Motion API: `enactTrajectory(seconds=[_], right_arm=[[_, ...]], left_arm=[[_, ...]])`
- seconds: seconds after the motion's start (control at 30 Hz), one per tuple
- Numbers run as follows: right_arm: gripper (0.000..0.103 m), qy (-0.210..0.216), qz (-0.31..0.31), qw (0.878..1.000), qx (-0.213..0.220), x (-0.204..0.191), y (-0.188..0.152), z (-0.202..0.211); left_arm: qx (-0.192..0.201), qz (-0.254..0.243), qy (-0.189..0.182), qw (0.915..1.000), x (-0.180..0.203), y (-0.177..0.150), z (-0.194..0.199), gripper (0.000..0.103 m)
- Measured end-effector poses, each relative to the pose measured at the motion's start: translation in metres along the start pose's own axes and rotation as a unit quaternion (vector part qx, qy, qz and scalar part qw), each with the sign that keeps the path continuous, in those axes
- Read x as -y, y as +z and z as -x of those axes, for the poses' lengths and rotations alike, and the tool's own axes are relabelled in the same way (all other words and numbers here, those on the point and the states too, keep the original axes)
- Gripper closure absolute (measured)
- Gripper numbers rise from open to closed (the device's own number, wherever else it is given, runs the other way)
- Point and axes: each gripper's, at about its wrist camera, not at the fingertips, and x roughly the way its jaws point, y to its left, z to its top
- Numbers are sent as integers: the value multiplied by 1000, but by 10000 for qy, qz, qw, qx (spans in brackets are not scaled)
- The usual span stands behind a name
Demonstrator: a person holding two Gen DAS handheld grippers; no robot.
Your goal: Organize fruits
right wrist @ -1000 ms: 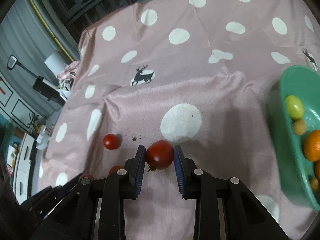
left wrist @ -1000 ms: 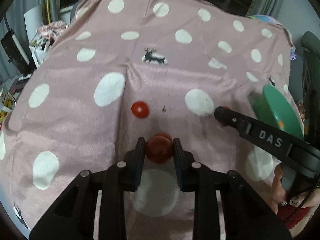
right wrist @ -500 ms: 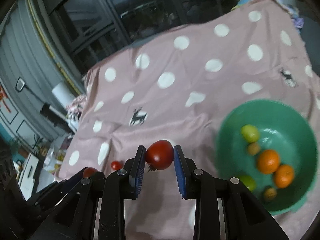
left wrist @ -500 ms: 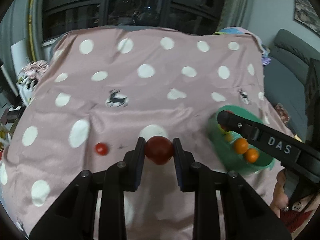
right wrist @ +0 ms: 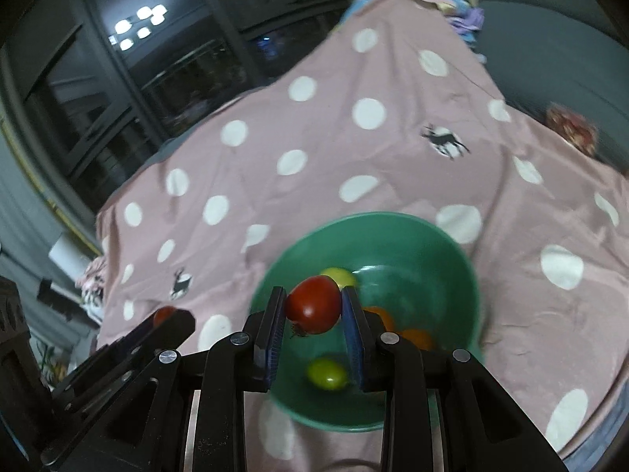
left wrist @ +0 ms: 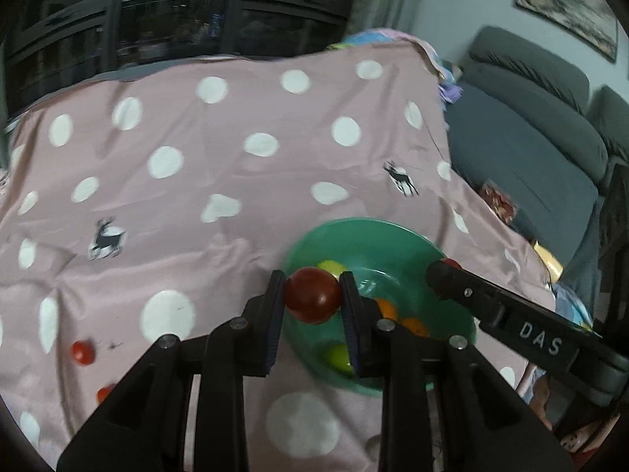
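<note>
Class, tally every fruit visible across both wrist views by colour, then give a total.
Red round tomatoes: 4
Yellow-green round fruits in the green round bowl: 2
Orange round fruits: 2
Total: 8

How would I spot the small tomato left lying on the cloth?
Start at the pink dotted cloth, then go left from the green bowl. Near the cloth's left edge lies a small red tomato, loose, unlike the bigger tomatoes held in hand-held grippers.
</note>
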Motion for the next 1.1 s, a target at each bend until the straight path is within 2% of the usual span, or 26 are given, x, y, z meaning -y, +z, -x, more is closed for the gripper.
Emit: enactTrajectory(seconds=[0.13,0.3,0.53,0.67,0.83,0.9,0.97,1.1], right_arm=[[72,-285,-179,9994,-54,16,2,-4],[72,-421,-372,9982,-230,37,2,-9],[72,-535,-451,9966,-432,50,2,-16],[72,-574,-458,9961,-487,51,1,-18],[70,-696,-423,9954,-511,50,3,-19],[64,-741,-352,9957,-434,47,3,-16],[60,-751,-329,9960,-359,44,3,-13],[59,-674,-257,9970,-264,35,3,-11]], left_arm=[[-354,-92,-171,9992,9,2,-29,76],[-707,0,-438,9965,16,-1,-52,76],[-925,-87,-414,9948,28,-6,-70,76],[-1029,73,-445,9937,24,-7,-74,75],[-831,119,-450,9955,15,0,-57,59],[-692,199,-441,9964,6,4,-44,49],[-574,316,-343,9973,-5,7,-28,45],[-384,422,-33,9984,-31,1,5,34]])
